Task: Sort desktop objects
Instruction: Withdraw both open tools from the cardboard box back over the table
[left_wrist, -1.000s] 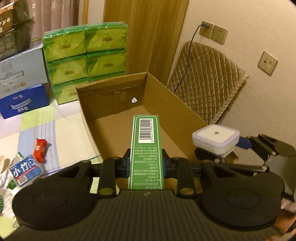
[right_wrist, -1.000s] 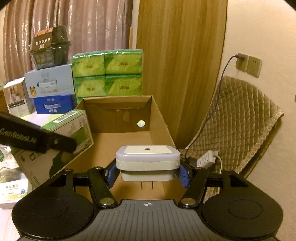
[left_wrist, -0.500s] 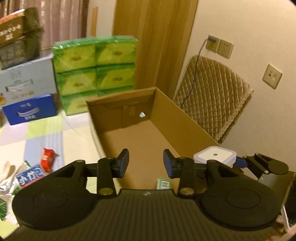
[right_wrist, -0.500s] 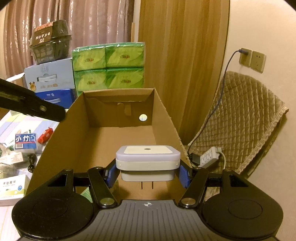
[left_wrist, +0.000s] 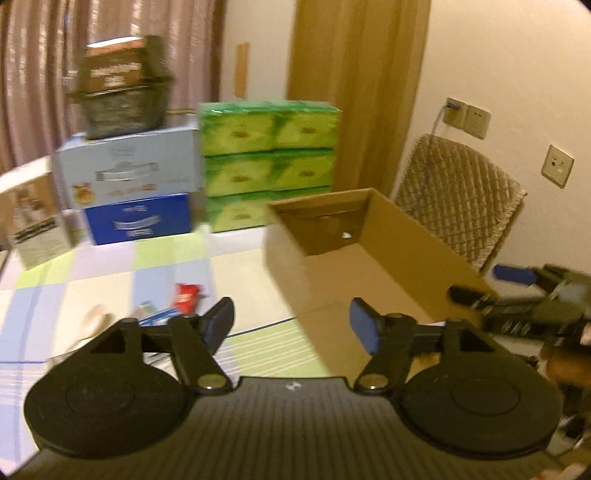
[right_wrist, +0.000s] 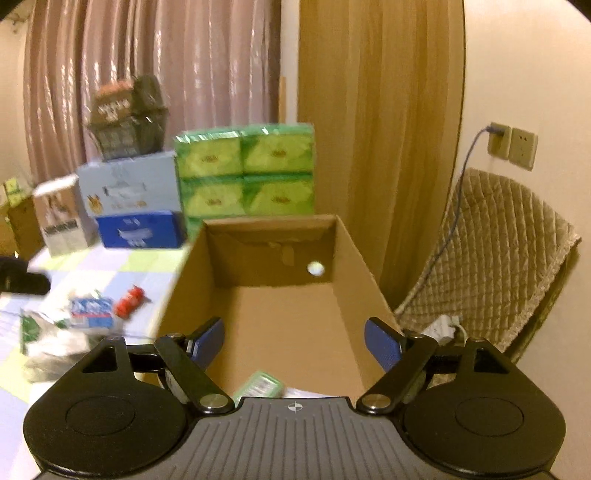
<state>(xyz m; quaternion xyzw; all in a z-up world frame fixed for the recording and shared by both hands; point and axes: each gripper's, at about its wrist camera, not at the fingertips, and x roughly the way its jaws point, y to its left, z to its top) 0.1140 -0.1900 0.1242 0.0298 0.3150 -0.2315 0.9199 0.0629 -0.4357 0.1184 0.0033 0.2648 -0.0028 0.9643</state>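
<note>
Cardboard box sits open-topped on the counter, which is covered by a pastel checked cloth. The right gripper hangs over the near end of the box with its blue-padded fingers spread wide and nothing between them. Below it, on the box floor at the near edge, lies a small green carton, partly hidden by the gripper body.

The left gripper is also wide apart and empty, held above the left wall of the box, with the counter showing beneath its left finger. In its view the right gripper juts in from the right edge over the box's right wall.

Loose items remain on the counter left of the box: a red packet, a blue and white packet just beside it, and a crinkly green and white wrapper nearer the camera. Both views are motion-blurred, so labels cannot be read.

Behind the box stands a stack of green tissue packs, with blue and pale blue cartons to its left. A quilted chair back stands to the right by the wall.
</note>
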